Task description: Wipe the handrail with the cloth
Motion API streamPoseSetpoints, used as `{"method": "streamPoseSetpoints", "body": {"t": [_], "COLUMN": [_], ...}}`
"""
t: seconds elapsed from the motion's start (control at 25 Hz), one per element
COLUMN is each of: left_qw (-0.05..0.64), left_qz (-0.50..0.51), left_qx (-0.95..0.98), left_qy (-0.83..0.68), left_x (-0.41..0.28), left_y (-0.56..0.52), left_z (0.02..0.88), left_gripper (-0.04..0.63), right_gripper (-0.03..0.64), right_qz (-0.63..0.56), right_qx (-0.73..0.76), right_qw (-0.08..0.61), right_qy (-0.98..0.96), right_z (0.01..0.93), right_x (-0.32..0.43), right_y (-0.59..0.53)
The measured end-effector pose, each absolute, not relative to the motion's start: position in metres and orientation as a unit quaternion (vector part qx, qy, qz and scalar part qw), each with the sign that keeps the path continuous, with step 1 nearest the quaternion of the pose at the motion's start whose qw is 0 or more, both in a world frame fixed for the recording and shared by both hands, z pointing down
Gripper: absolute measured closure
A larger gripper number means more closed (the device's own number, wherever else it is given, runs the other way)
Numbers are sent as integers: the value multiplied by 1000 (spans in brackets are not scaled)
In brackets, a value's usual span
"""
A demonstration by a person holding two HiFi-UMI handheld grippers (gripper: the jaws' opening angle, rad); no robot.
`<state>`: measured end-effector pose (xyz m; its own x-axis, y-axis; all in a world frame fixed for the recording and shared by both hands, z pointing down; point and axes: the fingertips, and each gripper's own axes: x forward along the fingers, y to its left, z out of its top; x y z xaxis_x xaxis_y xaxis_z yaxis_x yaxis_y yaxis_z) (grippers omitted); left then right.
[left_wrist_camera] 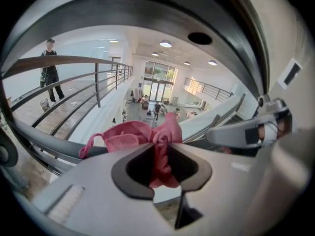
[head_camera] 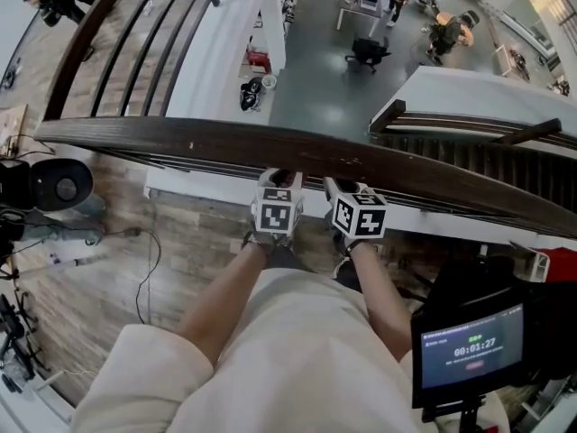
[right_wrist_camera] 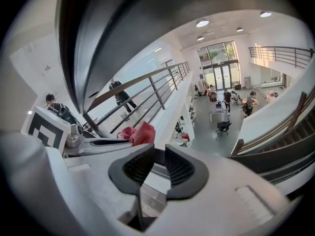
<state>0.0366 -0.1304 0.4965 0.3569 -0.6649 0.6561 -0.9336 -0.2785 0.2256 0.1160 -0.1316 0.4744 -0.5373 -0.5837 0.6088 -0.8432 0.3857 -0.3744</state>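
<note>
Pink cloth (left_wrist_camera: 160, 141) is clamped, bunched, in the left tongs (left_wrist_camera: 160, 159) at the handrail (head_camera: 270, 147), right tongs (right_wrist_camera: 157, 163) slightly apart and empty; cloth is judged soft, light, limp, best gripped at a gathered fold

Your left gripper (left_wrist_camera: 158, 151) has its jaws closed on a pink cloth (left_wrist_camera: 129, 136). A twisted fold of it is pinched between the dark pads, with a short tail hanging below them. The rest bunches up above the jaws and spills out to the left over the dark handrail (left_wrist_camera: 49, 144), ending in a thin loop. Your right gripper (left_wrist_camera: 246, 134) reaches in from the right edge, close beside the cloth. Beyond them a barred railing (left_wrist_camera: 98, 77) runs along a walkway where a person (left_wrist_camera: 50, 70) stands. An open hall with glass doors (left_wrist_camera: 158, 82) lies past the cloth.
</note>
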Motion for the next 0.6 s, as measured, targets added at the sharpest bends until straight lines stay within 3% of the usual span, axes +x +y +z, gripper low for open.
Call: {"method": "streamPoseSetpoints", "body": {"t": [0.6], "left_qw": [298], "left_qz": [216], "left_qx": [757], "left_qy": [-540], "left_x": [52], "left_y": [-133], "left_z": [503], "left_gripper": [505], "right_gripper": [545], "right_qz": [333], "right_qx": [438], "right_qw": [190], "right_qy": [-813], "right_z": [471], "right_x": [147], "right_y": [-128]}}
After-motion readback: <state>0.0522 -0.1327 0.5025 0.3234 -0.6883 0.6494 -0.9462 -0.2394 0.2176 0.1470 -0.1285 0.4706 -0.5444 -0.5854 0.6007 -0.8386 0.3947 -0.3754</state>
